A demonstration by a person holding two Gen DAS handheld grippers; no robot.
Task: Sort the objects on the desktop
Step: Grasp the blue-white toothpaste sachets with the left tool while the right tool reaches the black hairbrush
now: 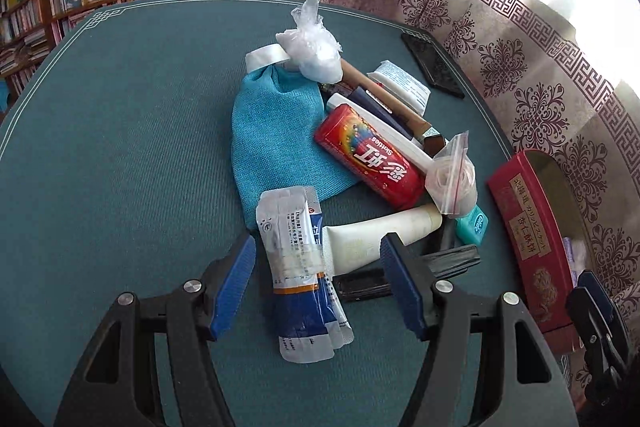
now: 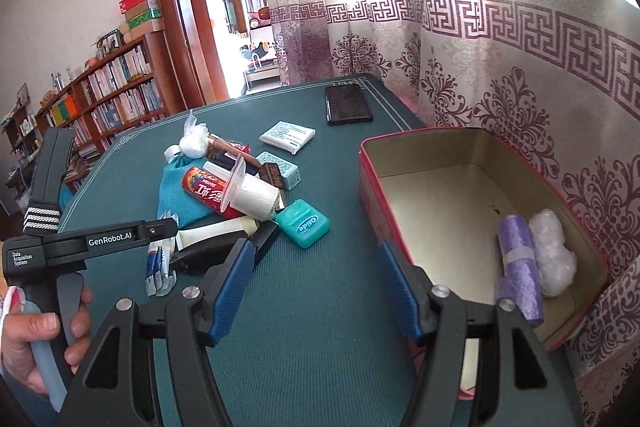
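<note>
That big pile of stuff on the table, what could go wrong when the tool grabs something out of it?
1. The left tool hangs open around the medicine sachets, and the white tube lies right beside them, so it might pinch both.
2. The red candy can lies on its side on the heap; a nudge could roll it.
3. The zip bag rests loosely on top and could slide off.
</note>
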